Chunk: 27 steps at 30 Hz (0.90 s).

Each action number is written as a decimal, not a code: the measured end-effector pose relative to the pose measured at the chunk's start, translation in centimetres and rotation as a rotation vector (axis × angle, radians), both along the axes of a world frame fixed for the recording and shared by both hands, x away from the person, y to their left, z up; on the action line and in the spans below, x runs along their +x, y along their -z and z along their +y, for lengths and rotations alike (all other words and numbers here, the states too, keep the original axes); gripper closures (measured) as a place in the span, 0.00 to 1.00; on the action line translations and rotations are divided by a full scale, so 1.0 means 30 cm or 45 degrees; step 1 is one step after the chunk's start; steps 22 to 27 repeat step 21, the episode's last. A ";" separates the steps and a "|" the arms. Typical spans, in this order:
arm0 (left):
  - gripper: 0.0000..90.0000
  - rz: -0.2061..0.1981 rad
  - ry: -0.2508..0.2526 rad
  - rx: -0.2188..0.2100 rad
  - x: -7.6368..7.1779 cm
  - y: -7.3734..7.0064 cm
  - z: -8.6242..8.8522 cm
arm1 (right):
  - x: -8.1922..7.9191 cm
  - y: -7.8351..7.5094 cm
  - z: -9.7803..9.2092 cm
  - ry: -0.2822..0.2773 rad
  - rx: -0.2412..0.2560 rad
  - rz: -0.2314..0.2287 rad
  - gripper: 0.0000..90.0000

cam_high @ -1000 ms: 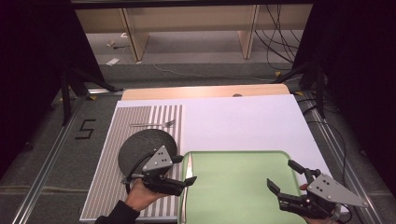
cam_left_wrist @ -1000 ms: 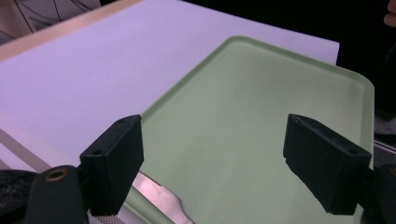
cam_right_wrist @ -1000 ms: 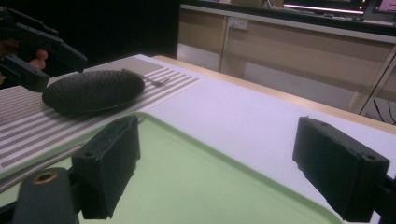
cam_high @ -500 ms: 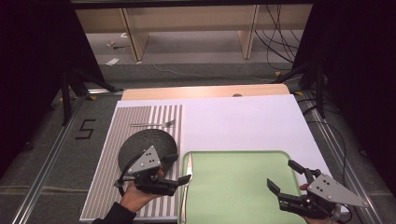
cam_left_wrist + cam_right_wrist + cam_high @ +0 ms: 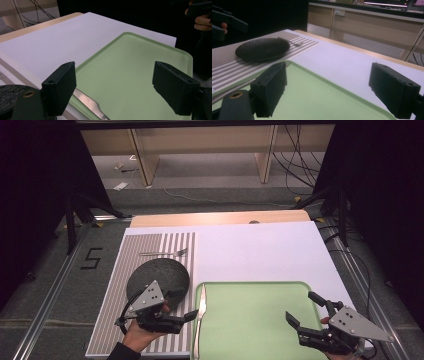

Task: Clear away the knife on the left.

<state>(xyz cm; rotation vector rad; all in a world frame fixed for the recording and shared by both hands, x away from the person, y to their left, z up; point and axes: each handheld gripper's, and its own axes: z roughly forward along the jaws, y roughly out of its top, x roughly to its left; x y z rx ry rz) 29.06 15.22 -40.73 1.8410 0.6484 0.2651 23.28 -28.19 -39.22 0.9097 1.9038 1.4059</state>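
Your left gripper (image 5: 187, 316) hovers with jaws apart just left of the knife (image 5: 200, 312), which lies along the green tray's (image 5: 260, 320) left rim. The high view shows the fork (image 5: 162, 253) beyond the black plate (image 5: 159, 276); your left gripper view misses it. Your right gripper (image 5: 306, 312), jaws apart, sits at the tray's near right corner, over the white sheet (image 5: 260, 250).

tray (image 5: 260, 320): I'm seeing smooth green plastic, faintly glossy
knife (image 5: 200, 312): I'm seeing shiny bare metal
plate (image 5: 159, 277): I'm seeing dark, rough, matt texture
mat (image 5: 150, 245): I'm seeing striped woven cloth
fork (image 5: 162, 253): I'm seeing thin metal
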 end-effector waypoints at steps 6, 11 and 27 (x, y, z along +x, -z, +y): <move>0.21 -0.010 -0.011 0.003 -0.011 0.003 0.006 | 0.000 0.000 0.000 0.000 0.004 0.001 0.18; 0.21 -0.009 -0.020 0.003 -0.006 0.006 0.003 | 0.001 0.000 0.000 -0.002 0.006 0.002 0.17; 0.21 -0.004 -0.009 0.011 -0.003 0.008 -0.003 | -0.001 -0.001 0.000 -0.004 0.009 0.002 0.17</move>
